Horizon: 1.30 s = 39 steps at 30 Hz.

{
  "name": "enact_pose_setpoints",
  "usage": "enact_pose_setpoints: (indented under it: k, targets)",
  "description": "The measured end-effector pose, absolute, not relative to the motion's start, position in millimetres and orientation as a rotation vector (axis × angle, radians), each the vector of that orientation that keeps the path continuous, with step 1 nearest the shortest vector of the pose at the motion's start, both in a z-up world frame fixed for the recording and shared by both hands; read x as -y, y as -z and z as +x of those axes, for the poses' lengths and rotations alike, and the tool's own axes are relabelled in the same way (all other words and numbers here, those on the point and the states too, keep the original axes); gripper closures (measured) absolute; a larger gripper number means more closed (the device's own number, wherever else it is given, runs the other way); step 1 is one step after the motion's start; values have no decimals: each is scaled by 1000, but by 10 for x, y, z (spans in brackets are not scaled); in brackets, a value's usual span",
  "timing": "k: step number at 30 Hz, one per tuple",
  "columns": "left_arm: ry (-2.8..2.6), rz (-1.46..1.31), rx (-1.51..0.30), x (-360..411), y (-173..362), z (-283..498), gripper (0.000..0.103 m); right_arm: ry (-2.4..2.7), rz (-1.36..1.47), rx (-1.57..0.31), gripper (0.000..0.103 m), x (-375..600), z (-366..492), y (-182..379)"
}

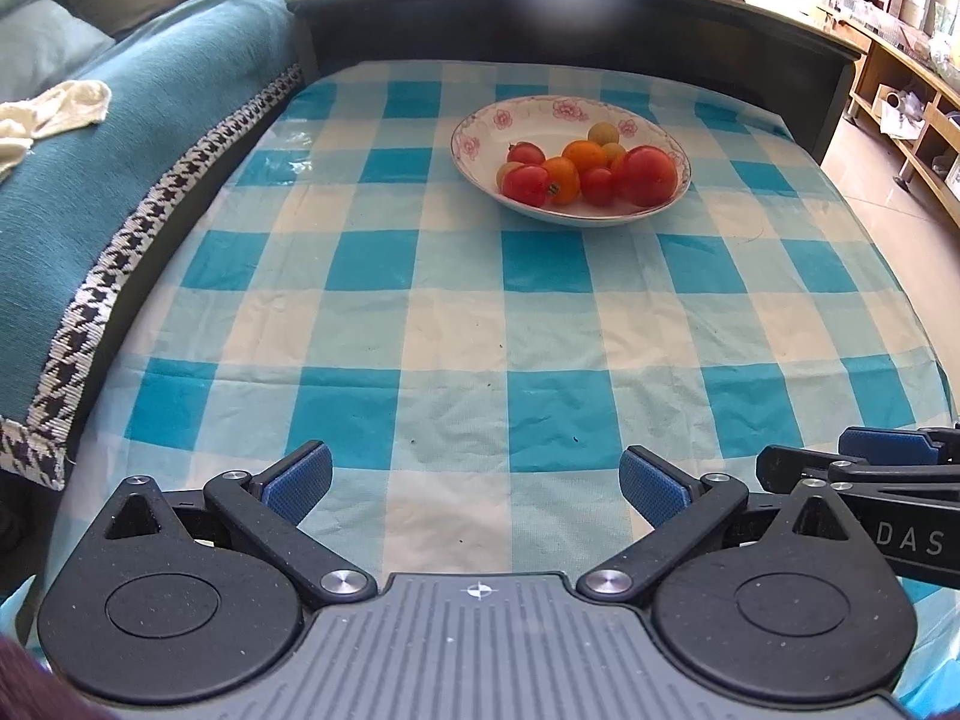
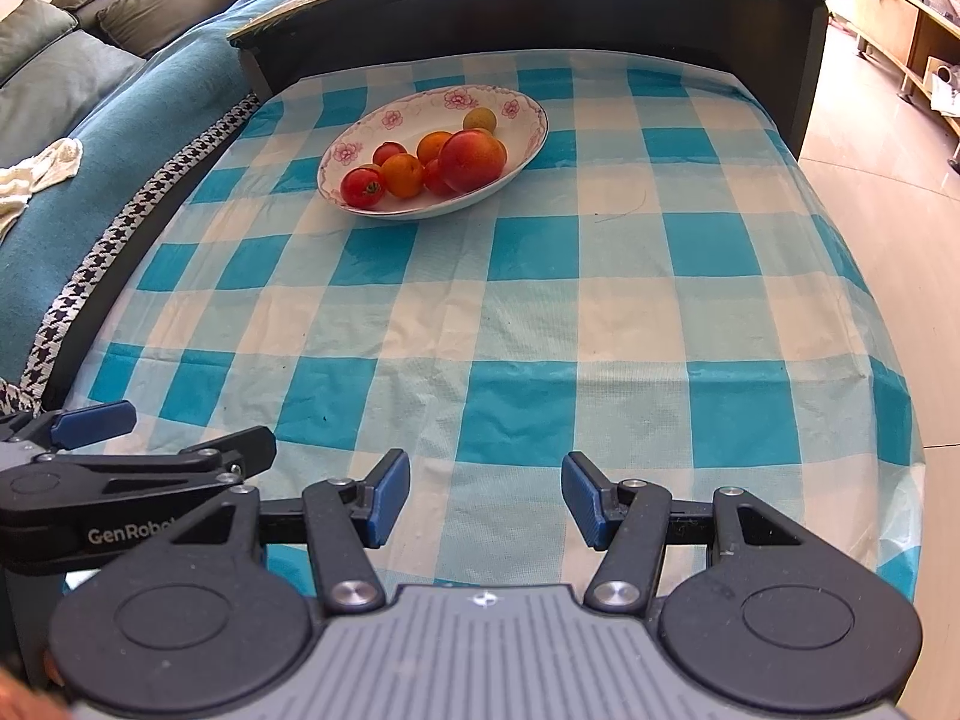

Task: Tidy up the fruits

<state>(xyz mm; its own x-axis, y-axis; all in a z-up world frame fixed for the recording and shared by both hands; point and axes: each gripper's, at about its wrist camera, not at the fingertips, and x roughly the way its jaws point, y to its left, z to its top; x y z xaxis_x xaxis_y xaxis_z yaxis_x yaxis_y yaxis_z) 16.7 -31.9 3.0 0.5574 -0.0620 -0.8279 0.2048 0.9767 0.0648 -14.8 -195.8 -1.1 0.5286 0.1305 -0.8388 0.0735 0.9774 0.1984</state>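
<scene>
1. The left tool (image 1: 475, 483) and right tool (image 2: 486, 498) are held apart and empty, low over the near edge of the surface (image 1: 420, 324), side by side.
2. The fruits (image 1: 591, 173) are piled in the bowl (image 1: 480, 138), well apart from both.
3. Sorting appears done or unstarted; any next move calls for a forward reach.

Left black two-finger gripper with blue pads (image 1: 476, 483) and right black blue-padded gripper (image 2: 486, 498) both level, jaws spread wide, empty, pointing toward 12 o'clock, side by side.
</scene>
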Motion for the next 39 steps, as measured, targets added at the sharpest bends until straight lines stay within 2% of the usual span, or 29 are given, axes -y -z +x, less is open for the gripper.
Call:
enact_pose_setpoints:
  k: [19,24,29,39]
  targets:
    - [173,183,-914,344,-82,109,0,-21,218,-1020,46,1964,-148,38]
    - [169,168,-906,337,-115,87,4,-25,221,-1012,46,1949,-151,16]
    - [191,162,-909,330,-122,102,1,-19,221,-1012,46,1946,-147,14]
    - [200,172,-868,342,-139,68,1,-17,227,-1013,46,1969,-133,19]
